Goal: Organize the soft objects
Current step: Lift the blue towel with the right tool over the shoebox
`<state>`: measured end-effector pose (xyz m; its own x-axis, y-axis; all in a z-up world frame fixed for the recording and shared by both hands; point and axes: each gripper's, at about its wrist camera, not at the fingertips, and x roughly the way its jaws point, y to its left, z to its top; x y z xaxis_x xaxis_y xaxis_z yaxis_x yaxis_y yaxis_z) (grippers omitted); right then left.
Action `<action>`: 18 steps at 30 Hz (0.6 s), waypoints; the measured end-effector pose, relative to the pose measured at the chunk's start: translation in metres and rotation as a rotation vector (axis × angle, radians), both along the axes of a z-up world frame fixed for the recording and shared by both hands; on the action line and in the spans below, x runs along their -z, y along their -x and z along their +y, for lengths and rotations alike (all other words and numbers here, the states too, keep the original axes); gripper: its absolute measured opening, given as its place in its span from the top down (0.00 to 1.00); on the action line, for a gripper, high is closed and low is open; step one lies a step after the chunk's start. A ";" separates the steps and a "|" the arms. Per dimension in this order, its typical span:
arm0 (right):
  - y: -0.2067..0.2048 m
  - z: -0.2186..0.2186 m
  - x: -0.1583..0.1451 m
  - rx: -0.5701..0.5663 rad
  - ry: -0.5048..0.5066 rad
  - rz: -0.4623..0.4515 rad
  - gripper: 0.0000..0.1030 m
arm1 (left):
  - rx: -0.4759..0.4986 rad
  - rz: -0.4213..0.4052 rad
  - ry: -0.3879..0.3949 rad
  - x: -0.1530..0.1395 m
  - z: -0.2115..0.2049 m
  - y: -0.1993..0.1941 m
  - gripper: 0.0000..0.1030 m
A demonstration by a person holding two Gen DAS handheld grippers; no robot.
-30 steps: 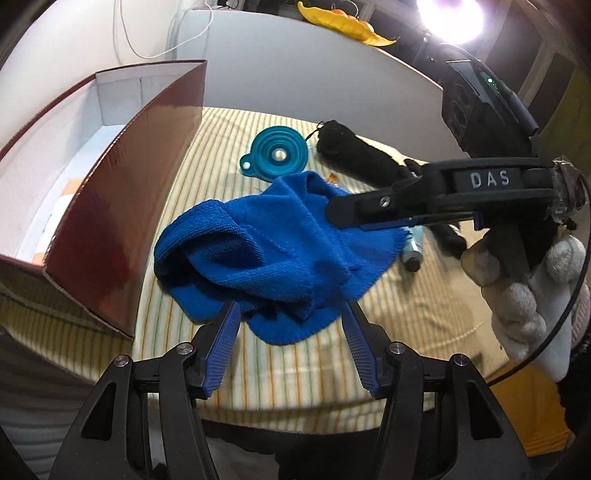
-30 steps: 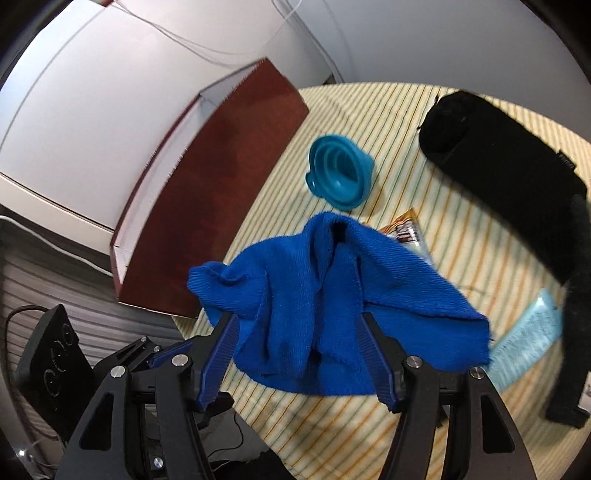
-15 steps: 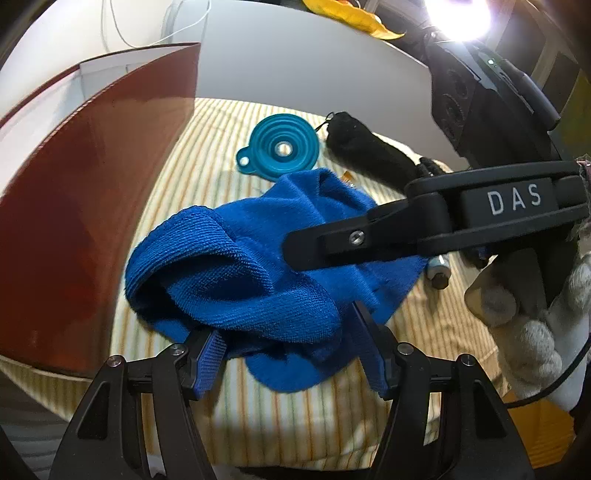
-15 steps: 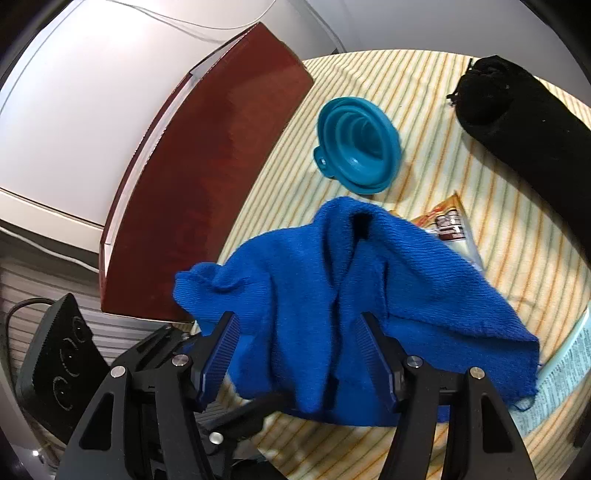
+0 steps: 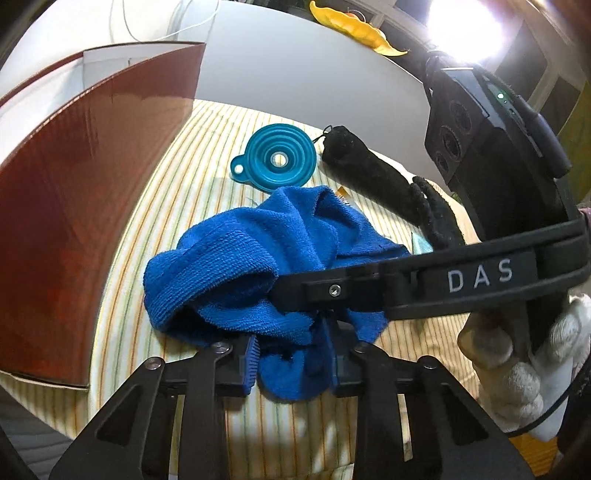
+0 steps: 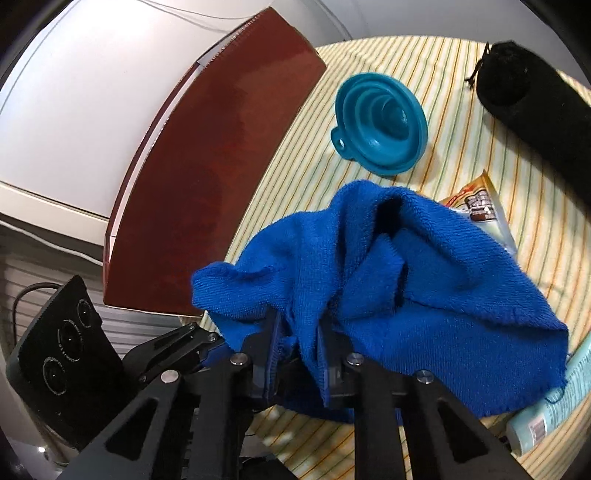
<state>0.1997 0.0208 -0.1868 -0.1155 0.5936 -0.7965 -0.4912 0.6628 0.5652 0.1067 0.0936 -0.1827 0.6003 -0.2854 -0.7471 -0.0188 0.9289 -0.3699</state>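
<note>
The left gripper (image 5: 291,360) and the right gripper (image 6: 299,356) are each closing on a fold of the blue towel (image 5: 258,266) (bunched, resting on the striped cloth (image 5: 177,206)). Beyond the towel a teal funnel (image 5: 280,162) is seen, and beside it the red box (image 5: 74,206).

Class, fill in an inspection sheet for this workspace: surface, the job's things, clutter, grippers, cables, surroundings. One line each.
Surface: striped tablecloth, yellow and green lines.
Job's things: crumpled blue towel at the centre; black fabric pouch lying behind it.
Clutter: teal collapsible funnel; snack packet partly under the towel; pale tube by its edge.
Grippers: left gripper and right gripper are both closing, towel folds between the jaws.
Cables: thin white wire on the white surface behind.
Surroundings: open red-brown box beside the towel; bright lamp.
</note>
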 end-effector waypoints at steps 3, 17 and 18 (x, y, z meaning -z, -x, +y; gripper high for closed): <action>0.008 -0.001 -0.008 -0.001 -0.003 -0.025 0.84 | 0.002 -0.016 0.015 -0.006 -0.001 0.005 0.76; 0.042 -0.020 -0.093 -0.009 -0.070 -0.195 0.85 | 0.029 -0.170 0.010 -0.074 -0.009 0.033 0.78; 0.044 -0.021 -0.101 -0.012 -0.075 -0.214 0.85 | 0.030 -0.181 0.006 -0.078 -0.009 0.036 0.78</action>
